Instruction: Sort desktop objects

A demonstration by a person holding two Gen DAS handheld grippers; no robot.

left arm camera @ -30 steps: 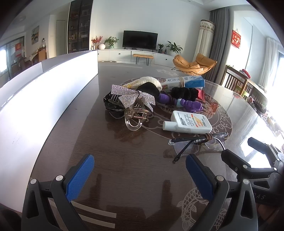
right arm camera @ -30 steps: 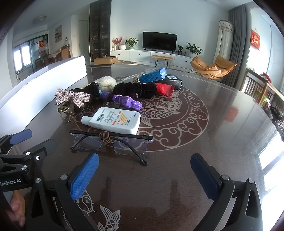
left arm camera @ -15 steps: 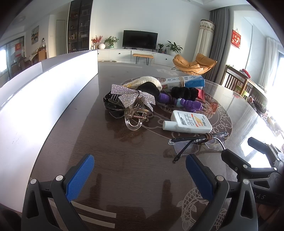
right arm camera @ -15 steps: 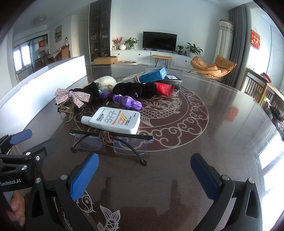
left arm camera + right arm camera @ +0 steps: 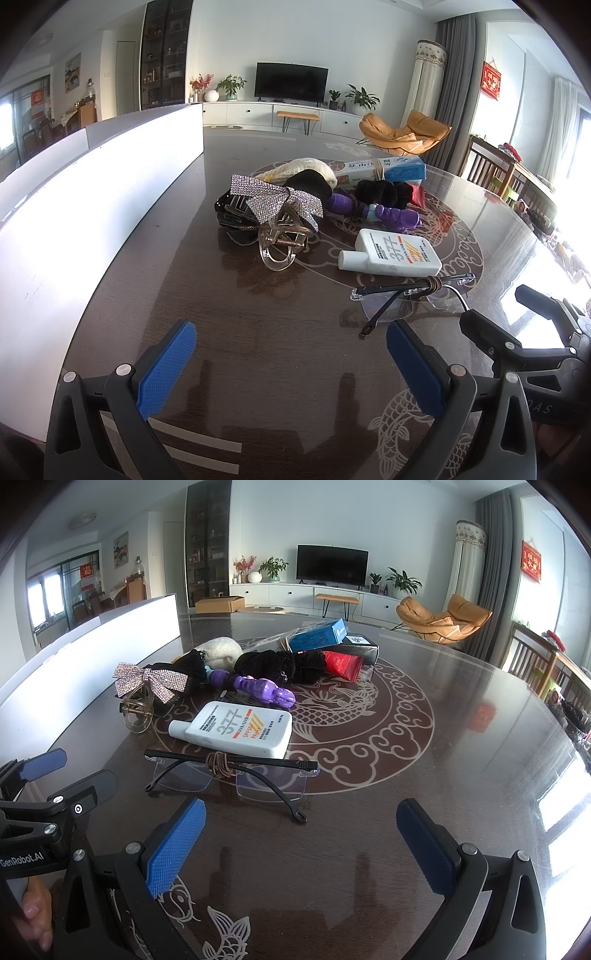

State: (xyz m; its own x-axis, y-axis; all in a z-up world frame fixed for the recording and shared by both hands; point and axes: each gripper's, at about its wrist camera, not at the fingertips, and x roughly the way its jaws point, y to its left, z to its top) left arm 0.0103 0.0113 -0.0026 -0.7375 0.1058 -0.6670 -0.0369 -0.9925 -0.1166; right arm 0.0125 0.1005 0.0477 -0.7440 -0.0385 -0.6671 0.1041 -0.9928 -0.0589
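Sorting not yet begun: left gripper (image 5: 290, 363) and right gripper (image 5: 299, 845) hover empty, jaws wide apart, above dark glossy round table (image 5: 461, 775). Rimless black-armed glasses (image 5: 231, 771) lie nearest, just before white flat sunscreen bottle (image 5: 240, 729); clutter heap beyond bottle. Likely next: right gripper advances, closes gently on glasses frame.

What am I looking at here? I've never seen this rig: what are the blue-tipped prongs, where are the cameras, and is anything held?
No robot: a person holds one gripper in each hand, each with a forward-looking fisheye camera. The left gripper and right gripper are both open, holding nothing. On the dark table lie glasses nearest, then a white sunscreen bottle, a clear hair claw, a sparkly bow, a purple toy and a blue box.
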